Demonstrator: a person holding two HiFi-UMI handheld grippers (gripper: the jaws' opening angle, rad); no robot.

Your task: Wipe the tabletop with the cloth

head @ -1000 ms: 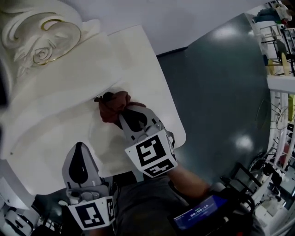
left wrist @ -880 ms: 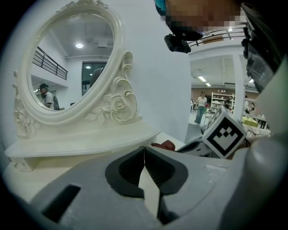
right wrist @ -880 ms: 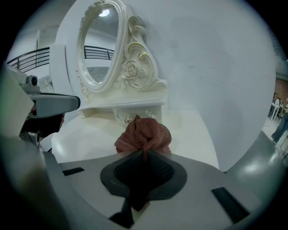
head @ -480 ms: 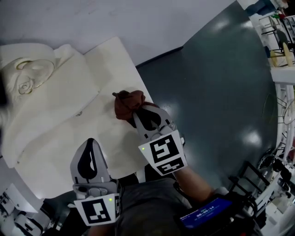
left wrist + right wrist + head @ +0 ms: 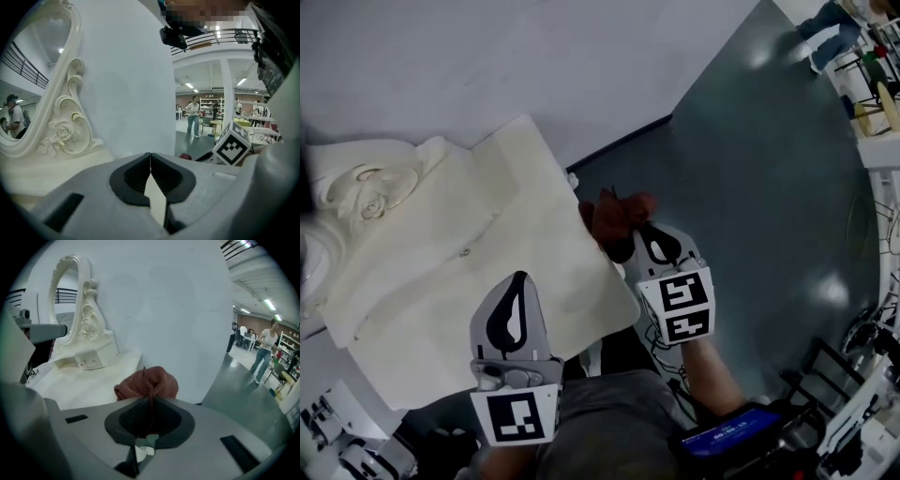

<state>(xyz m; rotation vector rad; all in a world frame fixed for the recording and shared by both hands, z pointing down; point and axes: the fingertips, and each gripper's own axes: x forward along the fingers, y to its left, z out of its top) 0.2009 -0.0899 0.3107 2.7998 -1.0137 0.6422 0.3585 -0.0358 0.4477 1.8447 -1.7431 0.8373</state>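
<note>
Right tool (image 5: pixel 625 246) is clenching the rust-brown crumpled cloth (image 5: pixel 614 211), holding it just past the edge of the cream-white bench (image 5: pixel 441 281) — likely between strokes. Left tool (image 5: pixel 519 276) is hovering clenched, empty. Next: lowering cloth onto bench.

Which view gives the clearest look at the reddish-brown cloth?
The right gripper view: the cloth sits bunched and centred, pinched in the shut right claw. The head view shows it smaller and dimmer, at the tabletop edge. The left gripper view catches only a reddish sliver.
</note>
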